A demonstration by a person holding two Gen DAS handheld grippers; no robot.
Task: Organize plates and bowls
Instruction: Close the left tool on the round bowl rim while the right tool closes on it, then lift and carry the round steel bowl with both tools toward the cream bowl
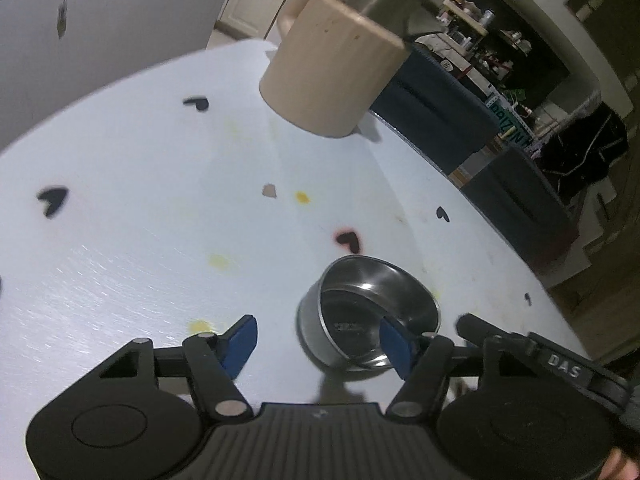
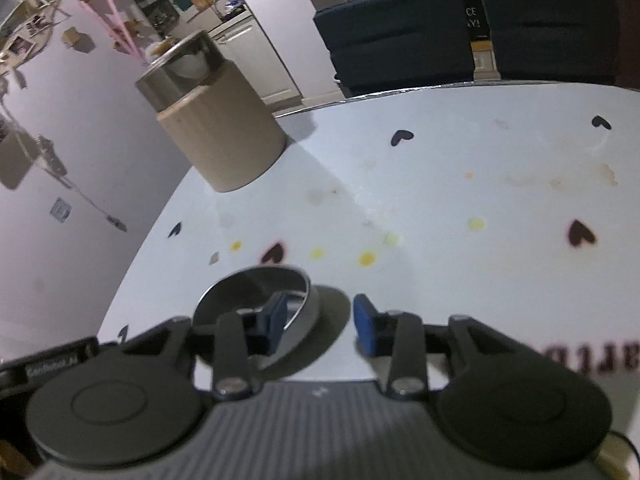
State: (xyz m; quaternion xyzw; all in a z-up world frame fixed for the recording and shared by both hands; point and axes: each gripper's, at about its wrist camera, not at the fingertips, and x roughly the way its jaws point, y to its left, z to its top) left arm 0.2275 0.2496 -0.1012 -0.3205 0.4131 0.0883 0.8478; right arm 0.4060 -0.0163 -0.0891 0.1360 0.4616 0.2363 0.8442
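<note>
We see a steel bowl [image 1: 370, 312] on the white table [image 1: 120, 240], both grippers straddling its rim. The left gripper [image 1: 320, 344] and right gripper [image 2: 320, 320] stand part open, pads not pressing. A beige canister [image 2: 220, 140] stands well beyond; dark chairs [image 2: 400, 32] line the far edge.

A bowl [image 1: 370, 312] sits on the counter [image 1: 140, 200] near its front edge, a tall canister [image 1: 332, 76] standing well behind it toward the far edge. Two chairs [image 2: 400, 28] stand beyond the counter, with a wall [image 2: 60, 160] to its left.
</note>
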